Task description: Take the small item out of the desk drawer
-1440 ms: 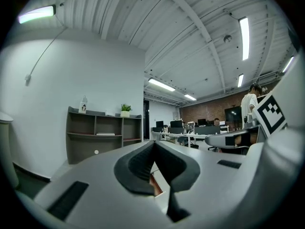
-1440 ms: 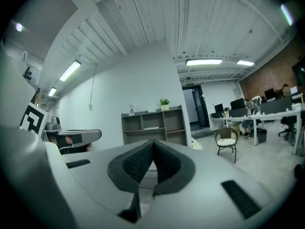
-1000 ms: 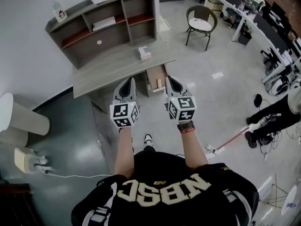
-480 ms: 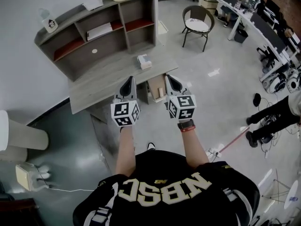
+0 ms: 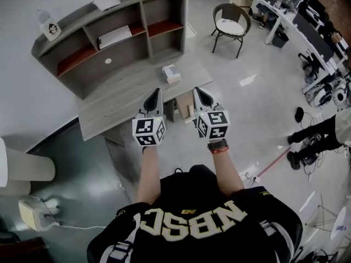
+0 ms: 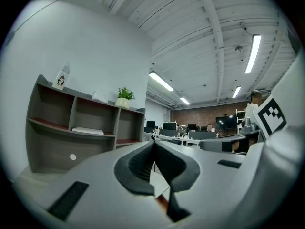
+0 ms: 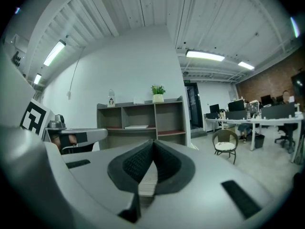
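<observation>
**Office desk ahead, drawer in sight, grippers empty**

We cannot make out the small item itself. We judge that it lies in the drawer, which seems to stand open, wood-lined, under the front edge of the desk. Being small, it is probably light and stiff enough for a gentle pinch across its narrow sides, taken from above and away from the drawer's sides. The left gripper and the right gripper both have their jaws closed together on nothing, so they would need to part first. In the head view they flank the drawer. Beyond it, a box sits on the desk, with a shelf behind.
</observation>
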Tool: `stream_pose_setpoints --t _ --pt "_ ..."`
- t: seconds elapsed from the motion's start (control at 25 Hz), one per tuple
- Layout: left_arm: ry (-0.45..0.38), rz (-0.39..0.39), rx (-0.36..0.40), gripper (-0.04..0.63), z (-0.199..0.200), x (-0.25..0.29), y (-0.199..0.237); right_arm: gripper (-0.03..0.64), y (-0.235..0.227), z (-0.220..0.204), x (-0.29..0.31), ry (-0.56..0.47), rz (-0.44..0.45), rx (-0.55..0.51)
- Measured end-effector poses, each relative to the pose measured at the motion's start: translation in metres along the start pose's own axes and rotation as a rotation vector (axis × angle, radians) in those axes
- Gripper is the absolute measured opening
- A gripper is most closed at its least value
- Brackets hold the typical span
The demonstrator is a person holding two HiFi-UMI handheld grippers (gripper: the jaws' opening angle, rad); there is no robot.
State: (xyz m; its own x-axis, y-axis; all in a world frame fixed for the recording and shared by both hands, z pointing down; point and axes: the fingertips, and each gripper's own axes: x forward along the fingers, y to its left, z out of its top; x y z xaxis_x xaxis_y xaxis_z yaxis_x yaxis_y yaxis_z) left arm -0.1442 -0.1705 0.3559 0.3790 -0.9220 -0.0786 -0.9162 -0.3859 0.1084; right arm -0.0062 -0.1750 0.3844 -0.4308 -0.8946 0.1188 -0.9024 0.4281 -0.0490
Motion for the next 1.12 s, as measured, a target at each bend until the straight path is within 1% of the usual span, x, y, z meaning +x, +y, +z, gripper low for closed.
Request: stream_pose_setpoints --t 0.16,0.36,0.52,0.68,0.84,0.92,1.04,1.12 --pt "0.015 -0.008 -0.023 0.008 -0.011 0.005 0.006 0.008 0.001 -0.010 0.006 0.025 -0.005 -0.001" --pt "0.039 -0.018 -0.035 0.008 -0.025 0.009 0.002 0.008 -0.006 -0.027 0.007 0.055 -0.022 0.015" --pt "0.067 -0.025 -0.042 0.008 -0.039 0.017 0.000 0.008 -0.010 -0.037 0.014 0.076 -0.011 0.013" --pt "0.086 -0.022 -0.044 0.008 -0.051 0.031 0.002 0.008 -0.021 -0.047 0.022 0.094 -0.010 0.029" --pt "0.114 -0.029 -0.055 0.008 -0.066 0.042 -0.003 0.008 -0.038 -0.064 0.026 0.135 -0.017 0.031" --pt "0.137 -0.033 -0.050 0.008 -0.076 0.049 -0.006 0.008 -0.046 -0.072 0.029 0.156 -0.016 0.039" --pt "0.182 -0.030 -0.011 0.008 -0.094 0.059 -0.012 0.008 -0.057 -0.086 0.034 0.192 -0.015 0.052" --pt "0.196 -0.026 -0.001 0.008 -0.103 0.065 -0.014 0.008 -0.061 -0.097 0.039 0.221 -0.009 0.069"
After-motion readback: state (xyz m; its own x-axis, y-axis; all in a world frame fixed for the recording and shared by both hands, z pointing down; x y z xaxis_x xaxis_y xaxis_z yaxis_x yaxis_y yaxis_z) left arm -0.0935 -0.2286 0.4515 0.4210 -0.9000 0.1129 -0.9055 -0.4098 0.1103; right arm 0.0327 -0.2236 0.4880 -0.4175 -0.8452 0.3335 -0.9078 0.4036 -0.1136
